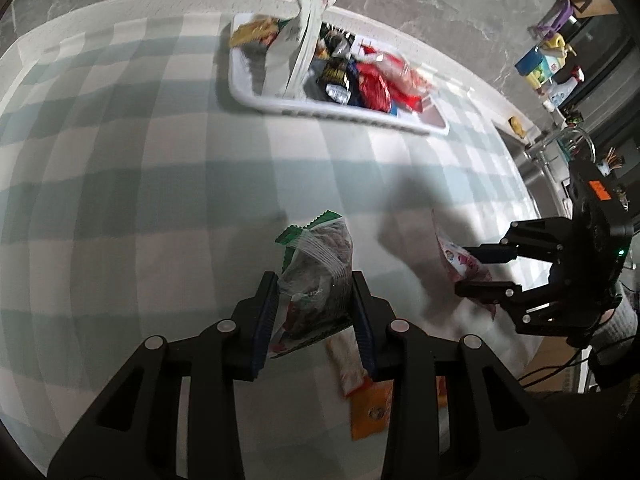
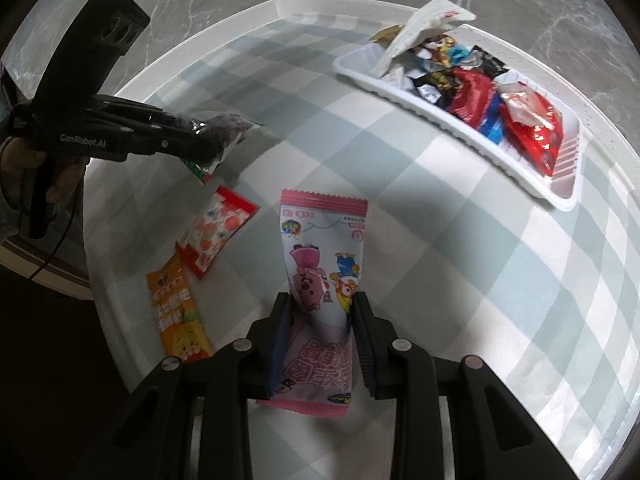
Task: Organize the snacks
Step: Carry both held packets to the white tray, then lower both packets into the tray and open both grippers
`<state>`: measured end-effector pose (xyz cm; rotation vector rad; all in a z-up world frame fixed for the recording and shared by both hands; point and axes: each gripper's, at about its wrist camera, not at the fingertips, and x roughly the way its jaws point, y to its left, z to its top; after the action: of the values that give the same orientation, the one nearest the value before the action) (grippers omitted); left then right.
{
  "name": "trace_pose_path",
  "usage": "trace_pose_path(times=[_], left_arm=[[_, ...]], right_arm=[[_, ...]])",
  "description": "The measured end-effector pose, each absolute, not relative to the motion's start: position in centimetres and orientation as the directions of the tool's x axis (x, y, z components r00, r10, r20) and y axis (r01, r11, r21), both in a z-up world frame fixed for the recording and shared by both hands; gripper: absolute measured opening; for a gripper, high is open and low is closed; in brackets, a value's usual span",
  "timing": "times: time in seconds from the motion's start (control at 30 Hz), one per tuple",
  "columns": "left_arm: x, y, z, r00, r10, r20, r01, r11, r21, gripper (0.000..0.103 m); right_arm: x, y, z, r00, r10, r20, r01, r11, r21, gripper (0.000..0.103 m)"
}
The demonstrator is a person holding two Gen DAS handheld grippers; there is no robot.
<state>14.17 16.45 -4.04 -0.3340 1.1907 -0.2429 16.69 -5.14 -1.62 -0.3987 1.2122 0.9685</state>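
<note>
My left gripper [image 1: 315,280] is shut on a clear snack bag with a green edge [image 1: 320,268], held above the checked tablecloth. That bag and the left gripper [image 2: 208,136] also show at the left of the right wrist view. My right gripper [image 2: 322,300] is shut on a pink cartoon snack packet [image 2: 324,248], lifted off the cloth. From the left wrist view the right gripper [image 1: 472,270] shows at the right with the pink packet [image 1: 460,264] between its jaws. A white tray [image 1: 256,96] [image 2: 472,152] at the far side holds several snack packs.
An orange packet [image 2: 178,312] [image 1: 370,412] and a red-and-white packet [image 2: 216,232] lie on the cloth near the table's front edge. The round table [image 2: 224,28] stands on a grey marble floor. A shelf with bottles [image 1: 552,64] is at the far right.
</note>
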Motion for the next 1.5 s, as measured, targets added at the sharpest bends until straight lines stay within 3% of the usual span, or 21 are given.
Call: trace_pose_path(times=[0.8,1.5], left_arm=[[34.2,13.4,0.5,0.448,-0.399,-0.8,0.141,0.915,-0.377,0.033],[39.3,12.2,-2.4,0.446,-0.361,-0.819,0.108,0.93,-0.351,0.033]], right_arm=[[34.0,-7.7,3.2,0.223,0.488,-0.844,-0.635,0.73,0.254,0.033],[38.9,-6.1,0.6,0.25,0.472,-0.845,-0.598,0.762,0.249,0.033]])
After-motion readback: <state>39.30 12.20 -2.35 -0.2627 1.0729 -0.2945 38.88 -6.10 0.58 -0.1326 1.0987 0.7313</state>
